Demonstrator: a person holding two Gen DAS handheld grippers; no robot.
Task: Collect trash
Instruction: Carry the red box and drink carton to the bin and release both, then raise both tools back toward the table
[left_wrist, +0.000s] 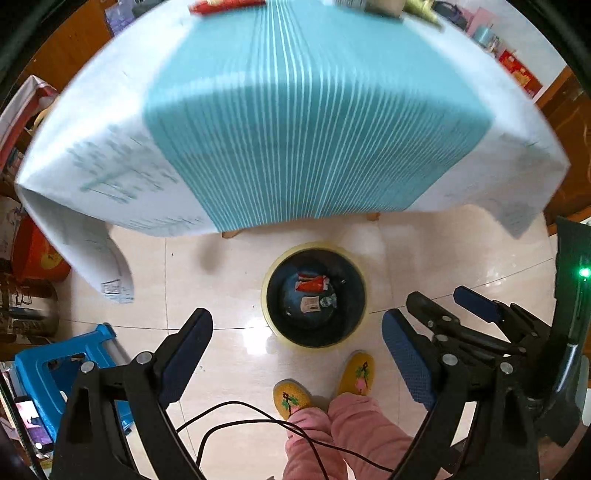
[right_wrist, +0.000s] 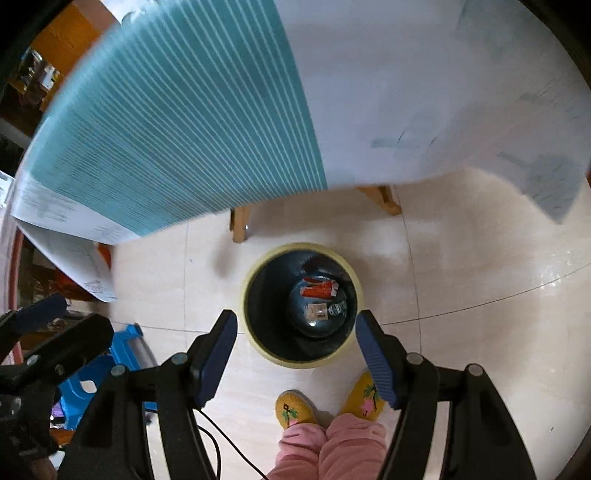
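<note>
A round bin (left_wrist: 273, 317) (right_wrist: 255, 343) with a pale yellow rim and dark inside stands on the tiled floor. At its bottom lie a red wrapper (left_wrist: 312, 283) (right_wrist: 319, 290) and a small tan packet (left_wrist: 310, 304) (right_wrist: 317, 311). My left gripper (left_wrist: 295, 350) hangs open high above the bin's near edge, nothing between its blue pads. My right gripper (right_wrist: 295, 354) is open too, directly over the bin, with nothing held. In the left wrist view the right gripper's fingers (left_wrist: 476, 302) show at the right edge.
A table with a teal striped cloth (left_wrist: 295, 129) (right_wrist: 177, 129) over white paper fills the upper view, more items blurred at its far edge. A blue plastic stool (left_wrist: 55, 373) (right_wrist: 92, 384) stands left. A person's yellow slippers (left_wrist: 356, 373) (right_wrist: 295, 408) and pink trouser legs are below the bin.
</note>
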